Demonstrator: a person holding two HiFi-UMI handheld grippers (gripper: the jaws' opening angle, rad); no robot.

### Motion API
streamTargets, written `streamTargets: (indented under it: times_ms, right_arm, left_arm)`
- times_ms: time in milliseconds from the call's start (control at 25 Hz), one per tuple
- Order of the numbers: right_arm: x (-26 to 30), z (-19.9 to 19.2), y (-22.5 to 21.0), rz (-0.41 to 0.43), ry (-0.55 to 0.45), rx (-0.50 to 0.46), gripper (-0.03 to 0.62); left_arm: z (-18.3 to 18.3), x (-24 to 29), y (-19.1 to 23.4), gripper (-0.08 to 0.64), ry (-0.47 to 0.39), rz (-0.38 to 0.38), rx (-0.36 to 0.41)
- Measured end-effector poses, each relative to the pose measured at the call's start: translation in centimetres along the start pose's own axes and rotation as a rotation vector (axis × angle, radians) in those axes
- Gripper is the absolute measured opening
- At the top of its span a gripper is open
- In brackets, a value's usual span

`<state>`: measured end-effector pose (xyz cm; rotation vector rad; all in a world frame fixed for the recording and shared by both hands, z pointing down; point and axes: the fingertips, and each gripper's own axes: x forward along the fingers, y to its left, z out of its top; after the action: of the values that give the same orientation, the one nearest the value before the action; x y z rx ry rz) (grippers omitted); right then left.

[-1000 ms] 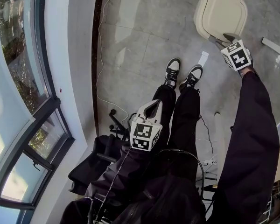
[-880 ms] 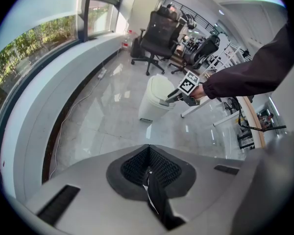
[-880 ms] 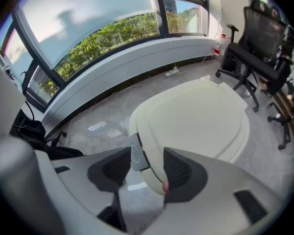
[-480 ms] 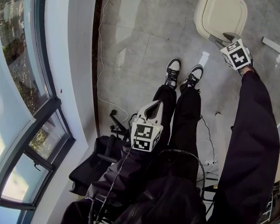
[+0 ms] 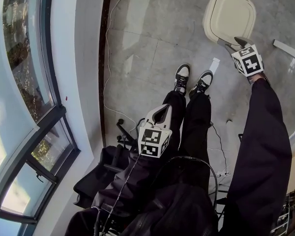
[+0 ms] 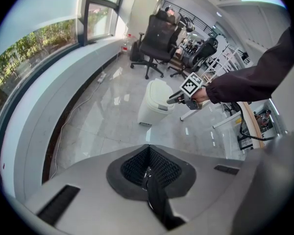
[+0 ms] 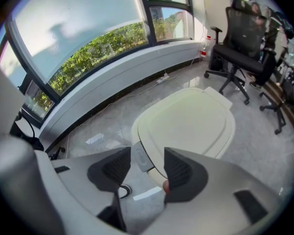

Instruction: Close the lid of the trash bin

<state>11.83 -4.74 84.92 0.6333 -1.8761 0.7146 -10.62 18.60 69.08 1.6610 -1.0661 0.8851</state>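
Note:
A cream trash bin stands on the grey floor ahead of my feet, with its lid lying flat on top. My right gripper hovers at the bin's near front edge, open. A grey tab on the bin's front sits in the gap between its pads without touching them. The left gripper is held back in front of my legs, shut and holding nothing. In the left gripper view the bin and the right gripper show from the side, at a distance.
A curved window wall runs along the left, with a white cable on the floor beside it. Black office chairs stand beyond the bin. A black chair base lies by my legs. A white strip marks the floor.
Almost nothing: the head view has drifted a little, so the bin and right gripper sit slightly higher in it. Both grippers keep their places and states.

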Motion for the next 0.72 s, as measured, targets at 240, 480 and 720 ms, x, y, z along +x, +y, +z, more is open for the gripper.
streamTargets:
  times_ms: [240, 480, 720]
  right_arm:
    - [-7.1, 1.8, 2.0, -0.024, -0.127, 0.121, 0.215]
    - [-15.7, 3.7, 4.3, -0.085, -0.243, 0.221, 0.213]
    - [-27.3, 5.2, 7.9, -0.172, -0.371, 0.291, 0.153]
  left_arm:
    - [4.2, -1.9, -1.9, 0.003, -0.081, -0.019, 0.044]
    - [11.0, -5.0, -4.3, 0.003, -0.209, -0.040, 0.125]
    - [17.1, -12.2, -7.6, 0.003, -0.306, -0.023, 0.191]
